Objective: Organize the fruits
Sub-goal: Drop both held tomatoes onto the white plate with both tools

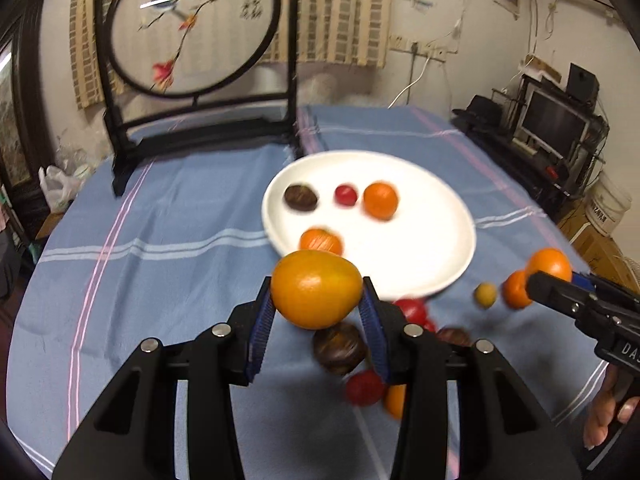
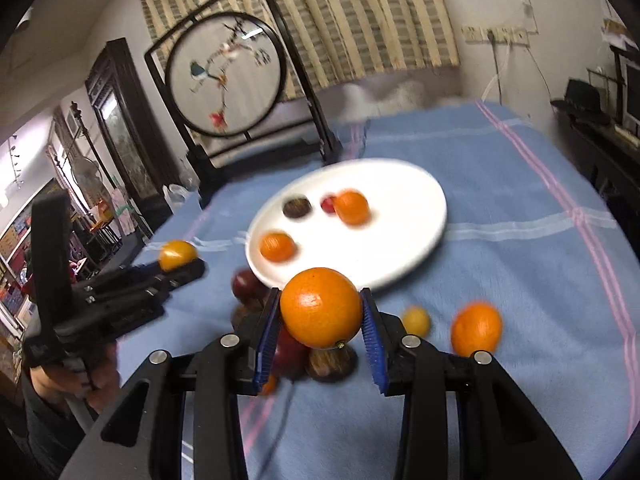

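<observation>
My left gripper is shut on a yellow-orange fruit, held above the blue cloth just short of the white plate. My right gripper is shut on an orange, also held near the plate's front rim. On the plate lie two small oranges, a red fruit and a dark brown fruit. Loose red, brown and orange fruits lie on the cloth under the grippers. The right gripper also shows in the left wrist view, the left gripper in the right wrist view.
A black-framed round embroidery screen stands at the back left of the table. A small yellow fruit and an orange lie right of my right gripper. A black shelf with a monitor stands beyond the table's right edge.
</observation>
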Demonstrator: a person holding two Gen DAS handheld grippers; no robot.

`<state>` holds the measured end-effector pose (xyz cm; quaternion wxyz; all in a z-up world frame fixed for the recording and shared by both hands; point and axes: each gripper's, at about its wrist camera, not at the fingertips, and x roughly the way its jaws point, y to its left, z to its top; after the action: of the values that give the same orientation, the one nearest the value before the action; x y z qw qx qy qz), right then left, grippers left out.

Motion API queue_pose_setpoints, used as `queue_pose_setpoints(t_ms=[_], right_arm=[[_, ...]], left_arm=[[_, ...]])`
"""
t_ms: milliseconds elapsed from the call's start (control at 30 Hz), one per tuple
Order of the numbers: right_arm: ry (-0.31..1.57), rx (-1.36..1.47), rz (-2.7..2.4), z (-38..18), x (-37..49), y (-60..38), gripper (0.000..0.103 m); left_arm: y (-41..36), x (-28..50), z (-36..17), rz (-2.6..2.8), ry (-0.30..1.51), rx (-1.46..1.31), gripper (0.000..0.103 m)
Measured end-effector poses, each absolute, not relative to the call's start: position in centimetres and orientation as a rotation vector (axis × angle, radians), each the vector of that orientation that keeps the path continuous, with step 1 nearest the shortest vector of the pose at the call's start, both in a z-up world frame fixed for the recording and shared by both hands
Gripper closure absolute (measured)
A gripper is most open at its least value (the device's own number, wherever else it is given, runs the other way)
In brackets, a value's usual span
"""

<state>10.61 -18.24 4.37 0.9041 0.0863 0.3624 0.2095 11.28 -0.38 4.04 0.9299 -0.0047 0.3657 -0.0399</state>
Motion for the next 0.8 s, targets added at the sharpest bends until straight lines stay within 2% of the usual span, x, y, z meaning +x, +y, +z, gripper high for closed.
queue_pose_setpoints(t_ms=[200,500,800], right_arm=[[0.702,0.177,0.404,6.2,13.7,-17.3,0.064],[0.807,0.286,0.417,1.4,17.5,-18.7,0.064],[0.868,0.347,0.439,-0.6,18.6,-18.4,0.063]], left_arm=[[-3.1,14.7,4.7,-0.102,0.758,-0.009,0.062],[-5.4,19.6,2.0,-0.110,0.830,-0.002,0.062],[-6.1,22.2,-0.4,-0.101,0.881,0.021,0.062]])
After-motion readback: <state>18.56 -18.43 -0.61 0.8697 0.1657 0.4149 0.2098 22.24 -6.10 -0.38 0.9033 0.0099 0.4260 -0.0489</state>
